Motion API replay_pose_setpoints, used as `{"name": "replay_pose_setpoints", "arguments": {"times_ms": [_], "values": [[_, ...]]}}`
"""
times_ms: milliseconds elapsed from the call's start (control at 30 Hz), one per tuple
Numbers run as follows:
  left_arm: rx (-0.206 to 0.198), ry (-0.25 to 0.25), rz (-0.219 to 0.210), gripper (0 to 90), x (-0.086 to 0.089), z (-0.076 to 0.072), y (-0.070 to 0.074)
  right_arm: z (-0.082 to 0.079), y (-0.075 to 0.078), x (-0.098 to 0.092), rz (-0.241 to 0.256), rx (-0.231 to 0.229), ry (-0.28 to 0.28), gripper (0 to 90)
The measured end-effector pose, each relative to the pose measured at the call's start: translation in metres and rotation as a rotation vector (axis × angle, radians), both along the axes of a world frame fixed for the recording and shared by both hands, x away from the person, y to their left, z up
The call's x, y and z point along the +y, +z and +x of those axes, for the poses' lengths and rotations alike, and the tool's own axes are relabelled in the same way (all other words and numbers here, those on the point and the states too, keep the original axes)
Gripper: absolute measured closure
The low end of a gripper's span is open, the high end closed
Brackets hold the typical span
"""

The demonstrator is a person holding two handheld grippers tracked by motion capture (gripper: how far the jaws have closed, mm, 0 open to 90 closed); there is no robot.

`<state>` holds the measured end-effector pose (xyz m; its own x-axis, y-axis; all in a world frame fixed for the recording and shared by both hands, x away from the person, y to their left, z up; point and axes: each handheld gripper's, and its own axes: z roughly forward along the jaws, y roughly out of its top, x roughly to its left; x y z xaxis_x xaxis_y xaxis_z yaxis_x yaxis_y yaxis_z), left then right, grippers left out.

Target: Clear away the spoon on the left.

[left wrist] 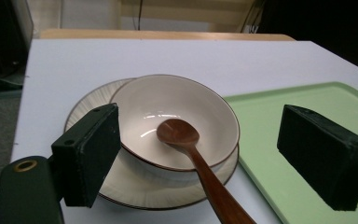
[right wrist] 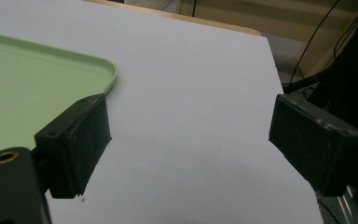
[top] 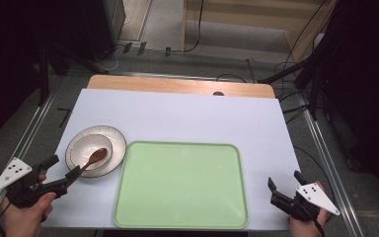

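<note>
A white bowl [top: 86,144] [left wrist: 168,100] stands on a ribbed white plate [top: 117,139] [left wrist: 168,195] at the table's left. A brown wooden spoon [top: 94,157] [left wrist: 179,133] rests in the bowl, its handle slanting out over the rim toward me. My left gripper [top: 65,167] [left wrist: 205,140] is open, and the handle's end lies between its jaws without being pinched. A pale green tray [top: 180,185] [left wrist: 279,105] [right wrist: 28,79] lies empty in the middle. My right gripper [top: 284,178] [right wrist: 189,126] is open over bare table to the right of the tray.
A white sheet [top: 187,118] covers the table, with a strip of wood [top: 177,85] showing at the far edge. Metal rails run along both sides. Cables and dark stands crowd the floor at the back and right.
</note>
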<state>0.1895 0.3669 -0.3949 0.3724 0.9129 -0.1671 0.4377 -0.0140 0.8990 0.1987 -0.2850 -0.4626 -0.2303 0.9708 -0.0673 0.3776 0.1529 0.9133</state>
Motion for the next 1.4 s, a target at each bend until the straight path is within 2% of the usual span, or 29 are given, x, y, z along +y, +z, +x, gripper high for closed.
{"name": "replay_pose_setpoints", "arguments": {"times_ms": [67,100,133,167,267,367,433,500,600,633,667,900,1033,1067,1200,1400], "values": [[0.013,-0.008,-0.007,21.4,0.0,0.0,-0.001,0.0,0.0,0.0,0.0,-0.001,-0.001,13.3],[0.02,-0.011,-0.015,21.4,-0.001,-0.001,-0.003,0.0,0.0,0.0,0.0,-0.002,0.0,13.2],[0.043,-0.006,-0.013,28.9,-0.001,-0.004,-0.005,0.0,0.0,0.0,-0.003,-0.002,0.0,13.3],[0.051,-0.002,-0.015,32.1,-0.001,-0.006,-0.007,-0.001,0.0,0.0,-0.002,-0.004,0.0,13.3],[0.068,0.015,-0.014,37.1,-0.001,-0.01,-0.01,-0.001,0.0,-0.001,-0.005,-0.009,-0.003,13.3],[0.07,0.03,-0.022,44.5,0.002,-0.015,-0.011,-0.002,0.001,-0.001,-0.007,-0.013,-0.003,13.2],[0.059,0.022,-0.061,47.7,0.004,-0.015,-0.01,-0.001,0.0,-0.002,-0.006,-0.012,-0.005,13.2],[0.066,0.013,-0.068,50.5,0.004,-0.015,-0.01,-0.001,0.0,-0.002,-0.007,-0.013,-0.005,13.2],[0.104,-0.005,-0.054,54.4,0.003,-0.012,-0.014,-0.001,0.0,-0.001,-0.013,-0.016,-0.003,13.2],[0.104,-0.005,-0.054,56.1,0.003,-0.012,-0.014,-0.001,0.0,-0.001,-0.015,-0.017,-0.003,13.2],[0.116,-0.008,-0.066,57.7,0.005,-0.012,-0.016,-0.001,0.001,-0.001,-0.015,-0.017,-0.004,13.3],[0.13,-0.005,-0.071,65.4,0.007,-0.012,-0.017,-0.002,0.0,0.0,-0.018,-0.014,-0.005,13.2],[0.159,-0.022,-0.109,71.4,0.01,-0.011,-0.02,-0.002,0.0,-0.001,-0.018,-0.016,-0.005,13.3],[0.161,-0.009,-0.122,71.9,0.01,-0.011,-0.021,-0.002,0.0,-0.001,-0.018,-0.015,-0.005,13.3],[0.17,0.011,-0.119,74.5,0.011,-0.011,-0.021,-0.002,0.0,-0.001,-0.022,-0.014,-0.001,13.3],[0.179,0.014,-0.109,75.6,0.011,-0.01,-0.022,-0.001,0.0,0.0,-0.027,-0.014,-0.001,13.3]]}}
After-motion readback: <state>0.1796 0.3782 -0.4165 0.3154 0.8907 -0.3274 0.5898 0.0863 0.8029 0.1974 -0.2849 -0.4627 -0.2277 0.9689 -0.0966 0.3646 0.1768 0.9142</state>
